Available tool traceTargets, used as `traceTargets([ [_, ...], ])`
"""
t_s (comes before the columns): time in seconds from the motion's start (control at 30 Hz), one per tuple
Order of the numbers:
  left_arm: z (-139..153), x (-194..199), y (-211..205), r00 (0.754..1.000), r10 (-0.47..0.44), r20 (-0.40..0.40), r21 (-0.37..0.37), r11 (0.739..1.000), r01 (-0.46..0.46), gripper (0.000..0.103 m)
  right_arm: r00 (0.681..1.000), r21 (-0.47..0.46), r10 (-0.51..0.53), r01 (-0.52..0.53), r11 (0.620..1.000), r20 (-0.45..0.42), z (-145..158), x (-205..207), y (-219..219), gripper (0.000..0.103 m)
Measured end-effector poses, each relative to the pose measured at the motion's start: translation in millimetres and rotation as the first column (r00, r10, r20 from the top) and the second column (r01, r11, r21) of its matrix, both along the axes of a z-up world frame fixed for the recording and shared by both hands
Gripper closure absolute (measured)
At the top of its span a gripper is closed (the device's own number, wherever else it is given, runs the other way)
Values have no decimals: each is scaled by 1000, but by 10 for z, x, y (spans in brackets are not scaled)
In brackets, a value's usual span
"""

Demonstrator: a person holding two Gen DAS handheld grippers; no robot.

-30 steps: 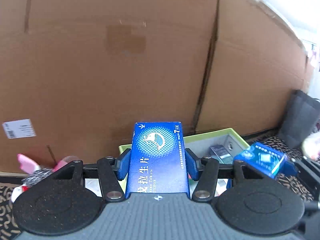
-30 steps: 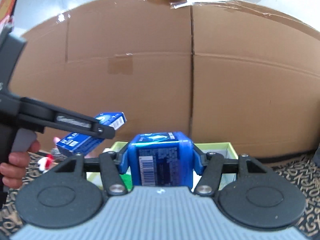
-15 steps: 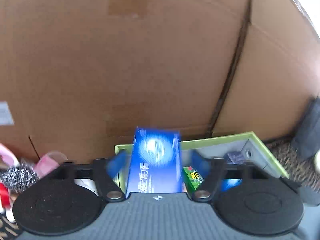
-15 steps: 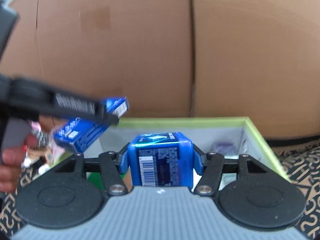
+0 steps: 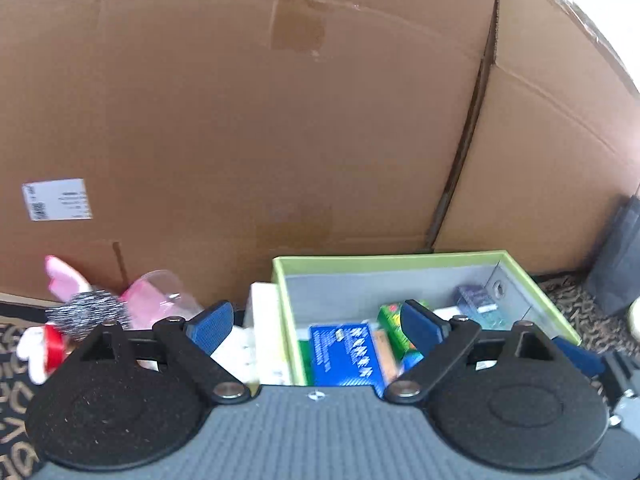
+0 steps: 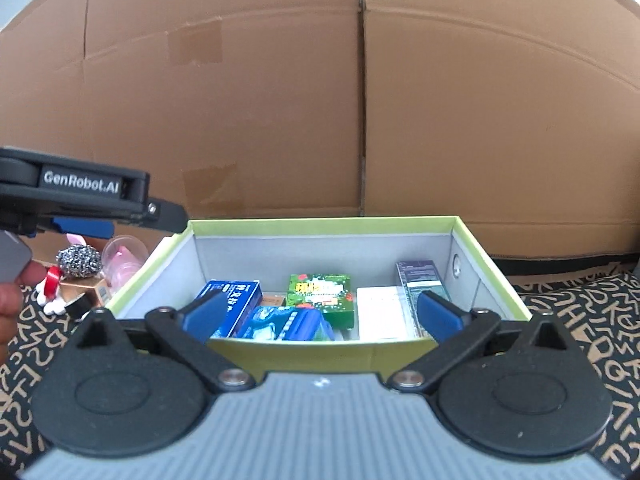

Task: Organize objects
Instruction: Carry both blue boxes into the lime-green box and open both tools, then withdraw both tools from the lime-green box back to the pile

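Lying in green-rimmed box (image 6: pixel 320 227): blue carton (image 6: pixel 236 306), green carton (image 6: pixel 322 298).

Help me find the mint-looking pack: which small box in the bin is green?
The green box standing near the middle of the green-rimmed bin. The packs on its left are blue, and the box on its right is white.

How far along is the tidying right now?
Done: several cartons, including a blue carton and a green carton, lie inside the green box. In hand: nothing; left gripper and right gripper are open. Left: the steel scourer and pink cup outside.
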State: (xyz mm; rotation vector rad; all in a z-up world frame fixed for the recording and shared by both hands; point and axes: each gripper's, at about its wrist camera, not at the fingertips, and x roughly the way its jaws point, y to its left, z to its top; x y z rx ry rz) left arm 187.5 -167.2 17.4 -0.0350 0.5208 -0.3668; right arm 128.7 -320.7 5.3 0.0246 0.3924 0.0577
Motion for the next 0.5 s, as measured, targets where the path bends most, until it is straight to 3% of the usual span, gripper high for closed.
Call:
traceTargets([
  [0.2,59,-299,139,1000,12,19,92,996,-13,9,999,27,21,-22,999,39,42,-280,54,0],
  [0.5,40,-563,402,999,-6,31,86,996,3,9,996,22,57,-58,998,64,45,-460,329,0],
])
